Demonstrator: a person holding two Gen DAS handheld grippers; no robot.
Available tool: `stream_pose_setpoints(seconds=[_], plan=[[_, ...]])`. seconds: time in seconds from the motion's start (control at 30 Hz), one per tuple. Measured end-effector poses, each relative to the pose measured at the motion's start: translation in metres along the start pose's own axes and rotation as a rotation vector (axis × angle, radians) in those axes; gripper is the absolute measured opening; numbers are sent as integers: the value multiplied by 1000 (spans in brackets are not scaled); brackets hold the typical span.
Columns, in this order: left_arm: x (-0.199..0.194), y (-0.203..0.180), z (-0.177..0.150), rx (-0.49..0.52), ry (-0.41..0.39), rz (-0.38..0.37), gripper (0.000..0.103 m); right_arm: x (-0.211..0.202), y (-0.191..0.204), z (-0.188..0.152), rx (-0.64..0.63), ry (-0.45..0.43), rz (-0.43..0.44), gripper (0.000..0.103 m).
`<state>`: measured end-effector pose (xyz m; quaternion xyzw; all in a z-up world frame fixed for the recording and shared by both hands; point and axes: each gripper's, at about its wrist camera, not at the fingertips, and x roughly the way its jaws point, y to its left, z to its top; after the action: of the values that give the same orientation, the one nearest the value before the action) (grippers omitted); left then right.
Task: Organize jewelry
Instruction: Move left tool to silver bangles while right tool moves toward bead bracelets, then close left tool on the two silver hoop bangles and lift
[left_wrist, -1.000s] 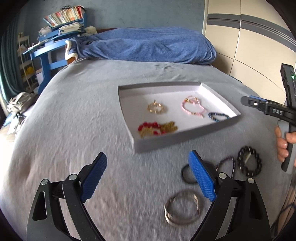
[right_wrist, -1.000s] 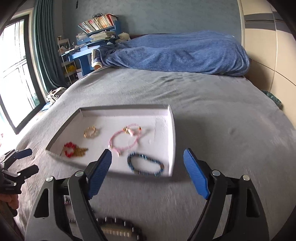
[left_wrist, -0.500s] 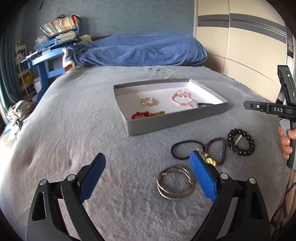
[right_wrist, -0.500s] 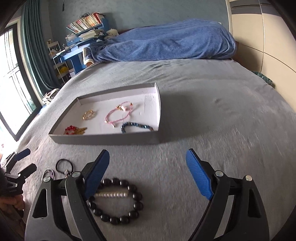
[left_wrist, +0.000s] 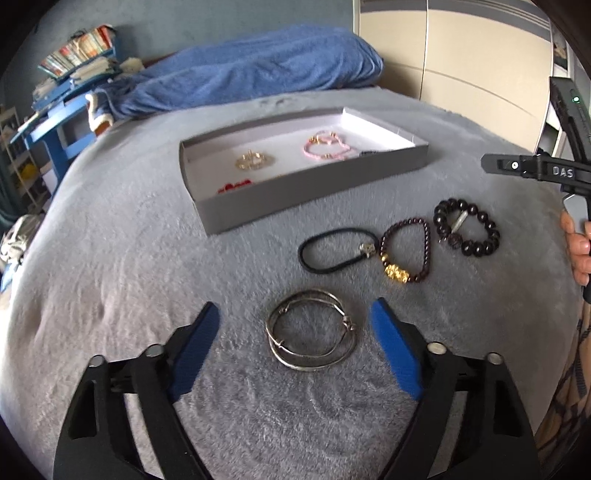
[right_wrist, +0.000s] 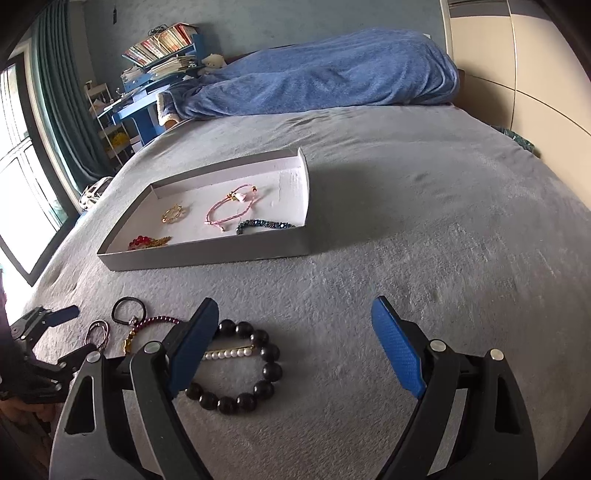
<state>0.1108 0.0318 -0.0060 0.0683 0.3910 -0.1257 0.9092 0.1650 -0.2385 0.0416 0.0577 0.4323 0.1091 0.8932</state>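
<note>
A grey tray (left_wrist: 310, 188) (right_wrist: 207, 254) on the bed holds a gold piece (left_wrist: 255, 161), a pink cord bracelet (left_wrist: 327, 147) (right_wrist: 231, 206), a red and gold piece (right_wrist: 147, 242) and a dark blue bracelet (right_wrist: 264, 224). In front of it lie silver bangles (left_wrist: 312, 338) (right_wrist: 98, 332), a black hair tie (left_wrist: 336, 249), a dark red bead bracelet with gold charms (left_wrist: 406, 254) and a black bead bracelet (left_wrist: 467, 230) (right_wrist: 236, 369). My left gripper (left_wrist: 295, 349) is open, straddling the silver bangles from just above. My right gripper (right_wrist: 295, 350) is open, its left finger over the black bead bracelet.
The bed has a grey blanket (right_wrist: 424, 229) and a blue duvet (left_wrist: 258, 70) bunched at the head. A blue desk with books (right_wrist: 155, 66) stands at the far left. A cream wardrobe (left_wrist: 461, 55) is on the right. A window (right_wrist: 22, 166) is at the left.
Both grippers have pulled back from the tray and come down toward the loose jewelry. The silver bangles now lie between my left fingers; the black bead bracelet has come under my right gripper.
</note>
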Motion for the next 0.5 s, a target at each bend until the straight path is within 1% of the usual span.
stream_pose_setpoints(seconds=[0.03, 0.07, 0.17, 0.23, 0.37, 0.5], plan=[[3, 1, 0, -4, 14, -2, 74, 0, 1, 0, -2, 1, 0, 84], [7, 2, 0, -9, 32, -9, 71, 1, 1, 0, -5, 3, 2, 84], [11, 3, 0, -14, 51, -27, 64, 2, 4, -1, -12, 7, 4, 84], [9, 2, 0, -9, 47, -33, 52, 3, 4, -1, -16, 10, 7, 84], [3, 5, 0, -30, 17, -39, 52, 3, 4, -2, -16, 12, 12, 84], [-11, 10, 0, -65, -43, -57, 52, 2, 0, -2, 6, 10, 25, 84]])
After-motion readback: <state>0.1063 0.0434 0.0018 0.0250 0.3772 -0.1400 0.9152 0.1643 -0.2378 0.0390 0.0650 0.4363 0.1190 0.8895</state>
